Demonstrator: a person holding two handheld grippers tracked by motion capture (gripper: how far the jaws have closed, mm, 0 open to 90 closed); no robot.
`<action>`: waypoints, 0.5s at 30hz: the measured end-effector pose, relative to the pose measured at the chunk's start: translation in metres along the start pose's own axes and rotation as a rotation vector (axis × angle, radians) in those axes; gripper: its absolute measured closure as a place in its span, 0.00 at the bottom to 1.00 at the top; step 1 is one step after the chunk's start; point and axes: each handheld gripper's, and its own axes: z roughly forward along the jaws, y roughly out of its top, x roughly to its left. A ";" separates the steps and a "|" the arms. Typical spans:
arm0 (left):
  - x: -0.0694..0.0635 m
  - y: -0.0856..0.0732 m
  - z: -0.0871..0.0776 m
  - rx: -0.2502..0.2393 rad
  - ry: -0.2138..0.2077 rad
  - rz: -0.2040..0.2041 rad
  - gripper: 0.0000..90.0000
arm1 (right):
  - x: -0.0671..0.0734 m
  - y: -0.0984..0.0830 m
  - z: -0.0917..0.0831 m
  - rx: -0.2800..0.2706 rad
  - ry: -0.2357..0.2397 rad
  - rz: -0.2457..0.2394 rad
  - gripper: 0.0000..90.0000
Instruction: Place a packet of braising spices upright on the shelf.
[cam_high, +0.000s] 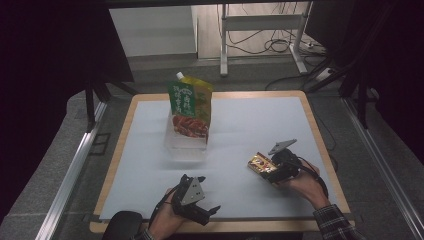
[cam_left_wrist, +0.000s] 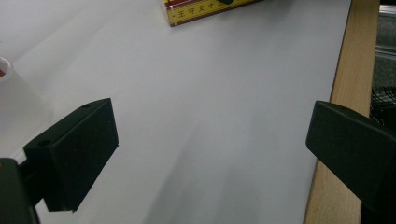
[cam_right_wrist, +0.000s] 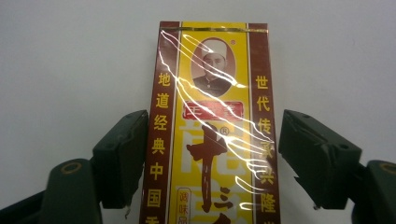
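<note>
**Yellow seasoning box framed between the right fingers**

Currently, the yellow and maroon box (cam_right_wrist: 212, 130) is seen lying flat on the white worktop (cam_high: 250, 125), at the lower right of the high view, with the right gripper (cam_high: 272, 169) set over its near end. In the right gripper view the box runs up the middle of the frame, and the fingers (cam_right_wrist: 122, 156) are held apart on either side of it: the left one is just beside the box's edge, possibly touching, while a narrow gap is left at the right one. No squeeze is shown.

At the bottom centre of the high view, the left gripper (cam_high: 202, 196) is held low over the worktop with its fingers (cam_left_wrist: 74, 151) spread wide and nothing between them. A green pouch (cam_high: 191, 107) is stood upright in a clear container (cam_high: 185, 145) at the upper middle, well apart from both grippers.
</note>
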 end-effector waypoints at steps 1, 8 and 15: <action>0.000 0.000 0.000 0.001 0.000 0.000 0.02 | 0.000 0.001 -0.001 0.004 0.001 0.002 0.27; -0.001 0.000 0.002 0.007 -0.002 0.001 0.02 | 0.001 0.013 -0.001 0.079 0.029 -0.002 0.27; -0.001 0.000 0.002 0.010 0.000 0.005 0.02 | -0.002 0.028 0.006 0.168 0.031 -0.012 0.28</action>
